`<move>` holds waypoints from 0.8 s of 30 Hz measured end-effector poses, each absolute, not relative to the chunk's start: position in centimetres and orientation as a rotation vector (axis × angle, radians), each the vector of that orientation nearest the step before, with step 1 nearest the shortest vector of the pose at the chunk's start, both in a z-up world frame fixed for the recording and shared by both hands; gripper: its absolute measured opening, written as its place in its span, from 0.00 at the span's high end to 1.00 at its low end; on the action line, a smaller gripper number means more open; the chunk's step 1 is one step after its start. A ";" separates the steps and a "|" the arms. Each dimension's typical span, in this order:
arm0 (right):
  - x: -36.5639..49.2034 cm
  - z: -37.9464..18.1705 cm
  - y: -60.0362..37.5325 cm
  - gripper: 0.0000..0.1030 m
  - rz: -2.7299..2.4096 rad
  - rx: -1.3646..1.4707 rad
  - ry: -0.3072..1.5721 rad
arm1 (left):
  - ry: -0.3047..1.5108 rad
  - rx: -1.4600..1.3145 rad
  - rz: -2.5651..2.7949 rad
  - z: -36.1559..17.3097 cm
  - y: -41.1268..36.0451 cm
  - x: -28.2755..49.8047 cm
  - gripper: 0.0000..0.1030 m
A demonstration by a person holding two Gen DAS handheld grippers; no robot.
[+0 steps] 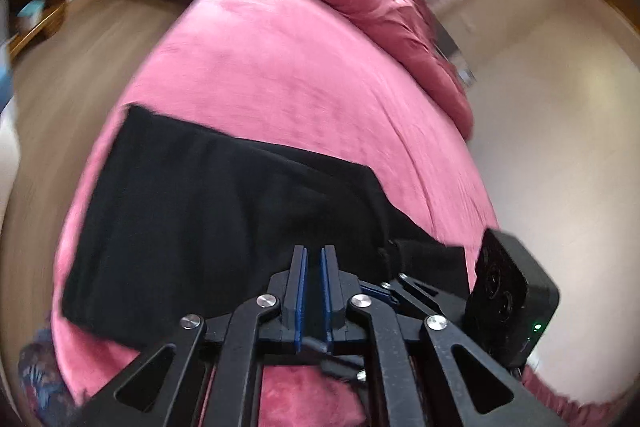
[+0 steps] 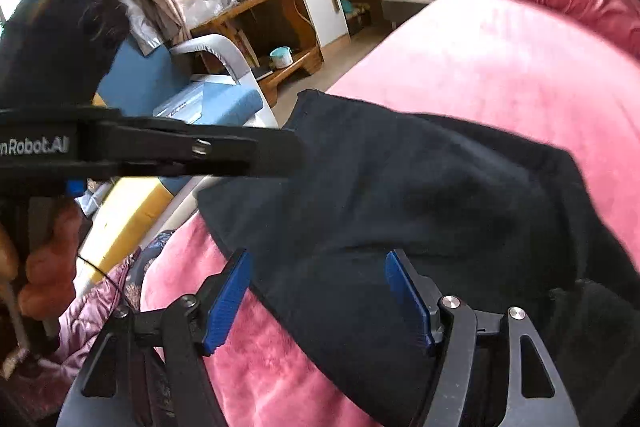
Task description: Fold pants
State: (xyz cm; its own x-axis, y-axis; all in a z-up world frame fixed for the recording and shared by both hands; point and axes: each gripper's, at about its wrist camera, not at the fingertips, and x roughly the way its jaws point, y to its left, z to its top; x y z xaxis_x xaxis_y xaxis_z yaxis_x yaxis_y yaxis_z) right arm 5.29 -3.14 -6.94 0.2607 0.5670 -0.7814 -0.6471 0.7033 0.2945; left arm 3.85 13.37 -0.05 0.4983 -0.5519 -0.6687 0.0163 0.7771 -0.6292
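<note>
Black pants [image 1: 224,211] lie flat on the pink bedspread [image 1: 304,75], near its front edge, already doubled into a broad rectangle. Long axis runs left-right across the left wrist view: a squared-off far-left end toward the floor side of the bed, a bunched darker end at the right, just beside the other tool.

Left gripper [image 1: 314,259] sits over the pants' near edge, slightly right of their middle, blue pads close together with only a thin slit between; whether any cloth is pinched in the slit cannot be told from this view.

Right gripper [image 2: 320,291] has its fingers spread wide, straddling the pants' near edge where black cloth meets the bedspread; fabric lies between and beyond the pads, not pinched. Its fingers point along the pants toward the far corner by the blue chair [image 2: 208,99].

Judgement: the right gripper is the nearer one for the next grab, the edge directly ahead and below; closing there and carrying the cloth along the long axis would make the next fold.
</note>
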 end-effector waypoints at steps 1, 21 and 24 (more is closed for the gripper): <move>5.2 -7.0 -3.1 0.32 0.833 -0.094 1.016 | 1.004 -0.643 -0.330 -0.2 15.1 3.1 0.91; 2.9 -10.5 10.8 0.37 1.014 -0.409 0.997 | 1.001 -0.749 0.163 -4.1 26.5 -4.2 0.73; 3.1 -11.3 13.3 0.37 1.009 -0.471 0.994 | 0.988 -0.758 0.162 -3.9 26.8 -4.4 0.73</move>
State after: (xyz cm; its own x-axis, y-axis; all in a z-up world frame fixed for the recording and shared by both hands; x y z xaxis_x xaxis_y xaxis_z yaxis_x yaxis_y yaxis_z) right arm 3.06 13.31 -11.28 0.1702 0.4805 -0.8603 -0.8676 0.4870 0.1003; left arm -4.38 26.82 -3.91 0.5615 -0.2051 -0.8016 -0.4501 0.7372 -0.5039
